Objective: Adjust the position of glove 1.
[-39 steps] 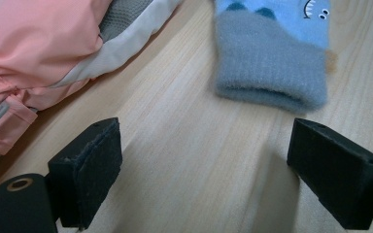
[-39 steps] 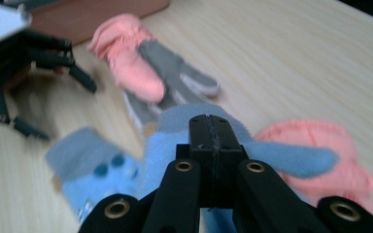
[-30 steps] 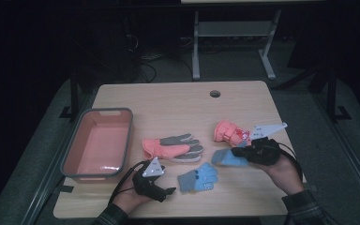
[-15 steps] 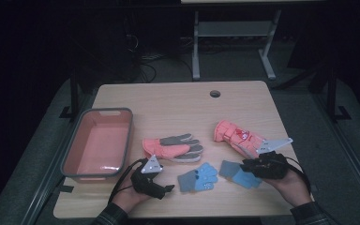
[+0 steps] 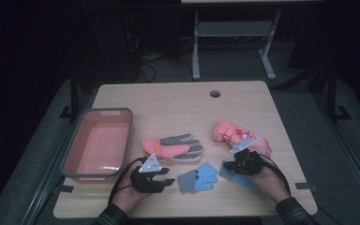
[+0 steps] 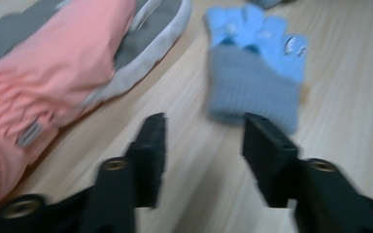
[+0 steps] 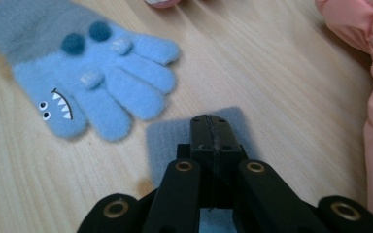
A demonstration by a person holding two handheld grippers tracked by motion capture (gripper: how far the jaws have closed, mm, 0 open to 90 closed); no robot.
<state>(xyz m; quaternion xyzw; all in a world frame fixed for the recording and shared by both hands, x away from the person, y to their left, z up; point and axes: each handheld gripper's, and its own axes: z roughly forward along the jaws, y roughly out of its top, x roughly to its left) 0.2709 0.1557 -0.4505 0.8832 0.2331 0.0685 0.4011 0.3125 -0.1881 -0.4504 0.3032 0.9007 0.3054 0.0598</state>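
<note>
Dark room, wooden table (image 5: 168, 101). Right gripper (image 7: 212, 127) clamped on grey cuff of second blue glove (image 5: 236, 169), dragging it toward its mate. First blue glove (image 5: 198, 177) flat between grippers. Left gripper (image 6: 201, 141) wide, aimed at its cuff. Pink bin (image 5: 98, 143) waits left.

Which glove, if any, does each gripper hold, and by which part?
The right gripper is shut on the second blue glove, at its grey cuff. The left gripper is open and holds nothing.

Bare desk (image 5: 178, 105) lies open beyond the 2 pink gloves (image 5: 171, 147); the bin (image 5: 98, 143) blocks the left, and blue gloves (image 5: 199, 177) crowd the near middle.
</note>
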